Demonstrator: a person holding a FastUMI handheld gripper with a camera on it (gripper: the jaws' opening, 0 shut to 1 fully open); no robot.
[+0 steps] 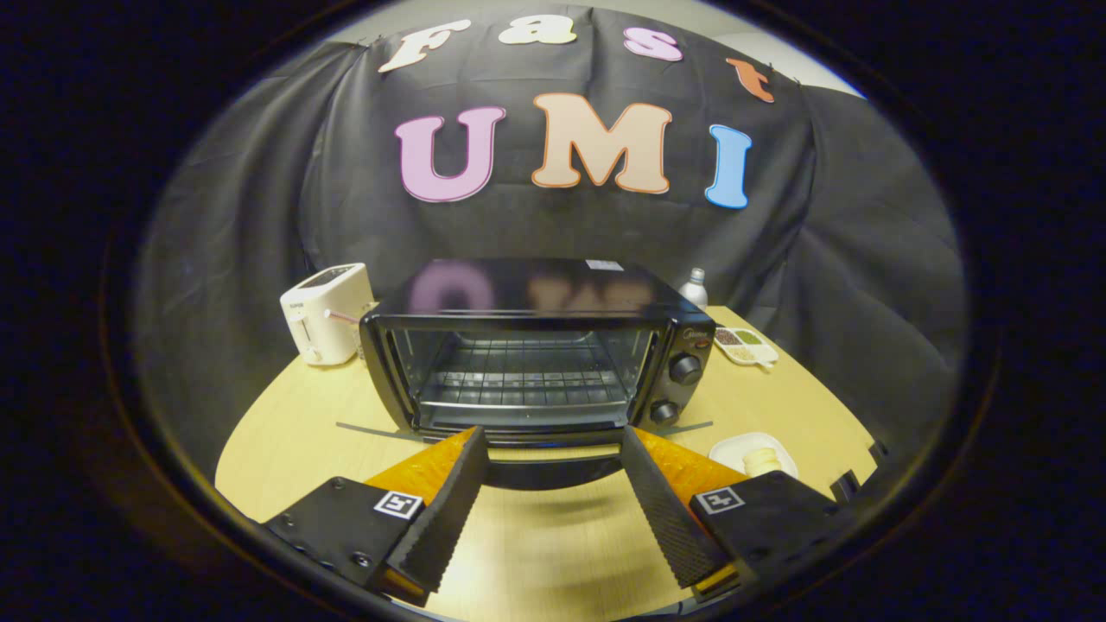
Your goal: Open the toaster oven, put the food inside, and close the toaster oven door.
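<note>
Gripper (553, 445) (fingers spread) just before open toaster oven (536, 345) door.

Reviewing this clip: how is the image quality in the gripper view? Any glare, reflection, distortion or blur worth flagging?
Gripper view: strong fisheye bending, with the table edge curved; the toaster oven has a glossy top mirroring the wall behind; the lowered door between the open tongs looks smeared, with a soft shadow under it; the plate and white toaster read clearly; light dims toward the rim.

Gripper-mounted fisheye, low over table (285, 432), facing toaster oven (536, 345) closely
</note>
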